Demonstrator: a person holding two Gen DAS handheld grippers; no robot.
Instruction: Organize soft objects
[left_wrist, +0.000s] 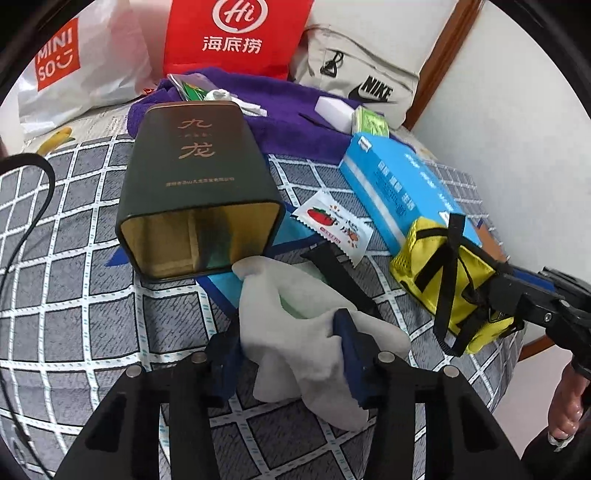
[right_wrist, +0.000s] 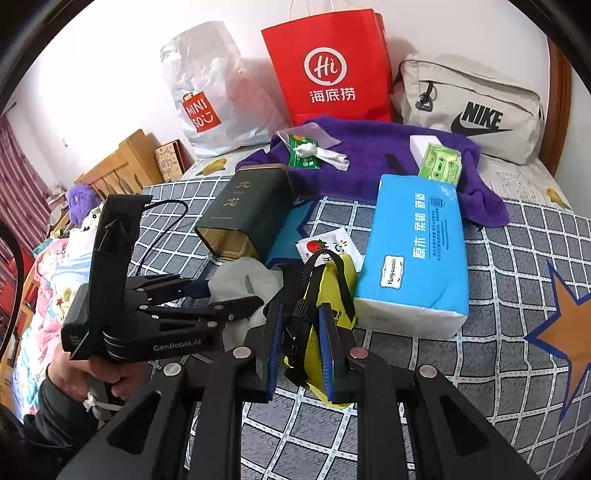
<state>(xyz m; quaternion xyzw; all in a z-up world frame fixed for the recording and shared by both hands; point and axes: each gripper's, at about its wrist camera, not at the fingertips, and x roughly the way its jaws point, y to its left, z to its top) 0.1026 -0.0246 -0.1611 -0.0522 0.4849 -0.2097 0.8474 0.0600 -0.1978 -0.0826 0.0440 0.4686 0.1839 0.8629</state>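
My left gripper is shut on a pale grey-white cloth, held just in front of the open mouth of a dark green tin lying on its side. The cloth also shows in the right wrist view, with the left gripper around it. My right gripper is shut on a small yellow pouch with black straps, which also shows in the left wrist view. Both are held just above the checked bedspread.
A blue tissue pack, a strawberry sachet, a purple towel with small packets on it, a red paper bag, a Miniso bag and a Nike bag lie behind. A black cable runs at left.
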